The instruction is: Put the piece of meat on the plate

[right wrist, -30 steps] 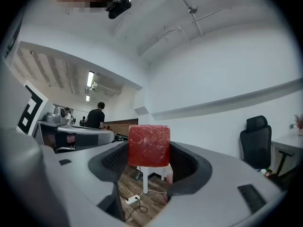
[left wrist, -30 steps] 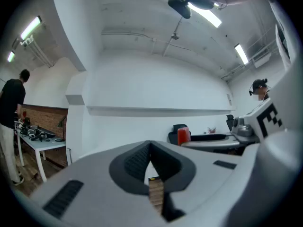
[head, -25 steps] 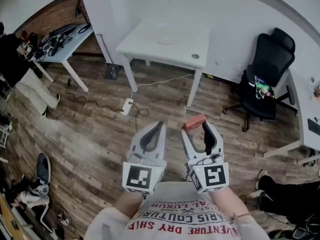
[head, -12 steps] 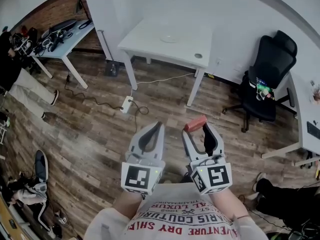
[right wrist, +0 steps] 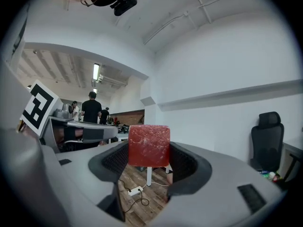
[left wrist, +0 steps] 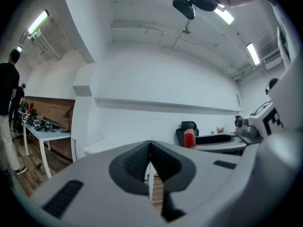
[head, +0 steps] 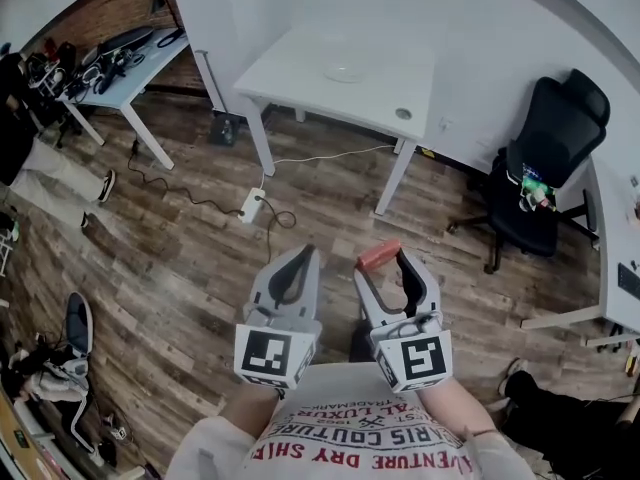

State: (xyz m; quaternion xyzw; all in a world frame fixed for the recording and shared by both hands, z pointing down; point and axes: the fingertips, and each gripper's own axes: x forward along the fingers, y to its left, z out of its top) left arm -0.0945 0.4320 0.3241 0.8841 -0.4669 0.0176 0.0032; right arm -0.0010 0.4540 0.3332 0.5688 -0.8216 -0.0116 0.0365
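a: what's the right gripper (head: 384, 264) got?
b: the piece of meat (head: 378, 255); a reddish block pinched between the two jaw tips; in the right gripper view the jaws stand only as far apart as the block is wide, pressing its two sides, and the meat (right wrist: 149, 144) sticks up above the pads.
a: and the left gripper (head: 307, 255)?
b: jaws brought together, tip against tip; the left gripper view shows only a thin seam between the pads, with nothing caught in it.
a: where's the plate (head: 347, 68)?
b: on the white table (head: 290, 80) by the wall, towards the table's far edge; it looks pale and bare, though it's small in the head view.
a: so the meat's near it?
b: no; well apart; both grippers are held side by side close to the person's chest, above the wood floor (head: 180, 268), with the table ahead of them; a power strip (head: 250, 208) lies on the floor between, and a black office chair (head: 550, 143) stands off to the right.
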